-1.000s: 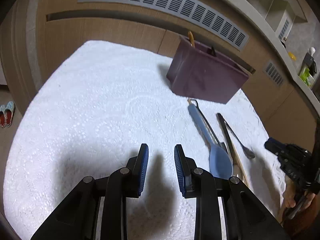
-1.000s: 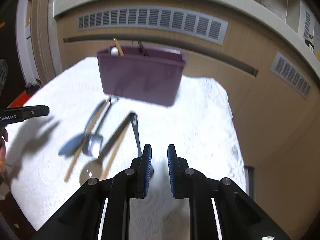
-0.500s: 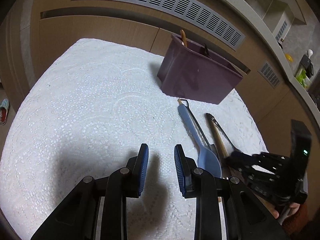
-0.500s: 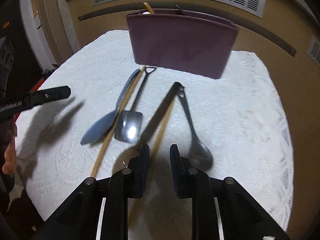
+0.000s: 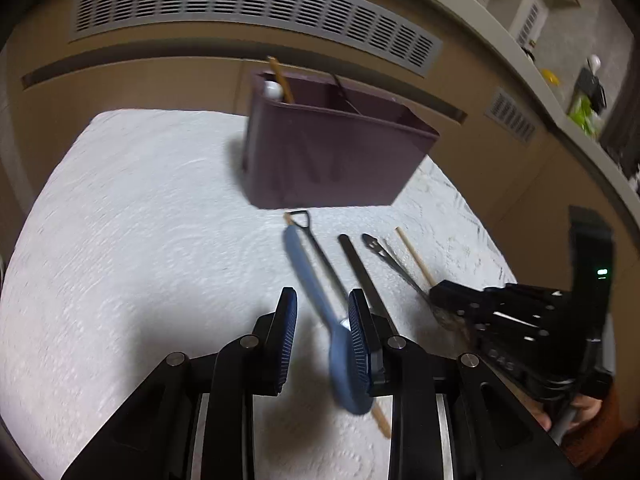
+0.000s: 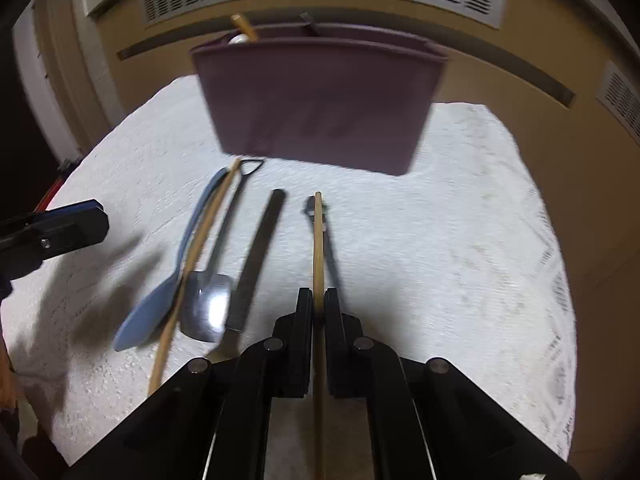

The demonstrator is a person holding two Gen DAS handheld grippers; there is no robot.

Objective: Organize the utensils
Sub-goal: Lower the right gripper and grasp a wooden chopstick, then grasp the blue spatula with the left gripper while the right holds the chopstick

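In the right wrist view alone, right gripper (image 6: 318, 304) clamped on a wooden chopstick (image 6: 318, 240); left gripper (image 5: 322, 320) half-open, empty.

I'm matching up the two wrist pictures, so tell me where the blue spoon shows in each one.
Left wrist: the blue spoon lies at centre-bottom, its bowl beside the left gripper's right finger.
Right wrist: the blue spoon lies at left of centre, bowl nearest the camera.
Shared landmark: the purple utensil holder, just beyond the spoon's handle tip in both.
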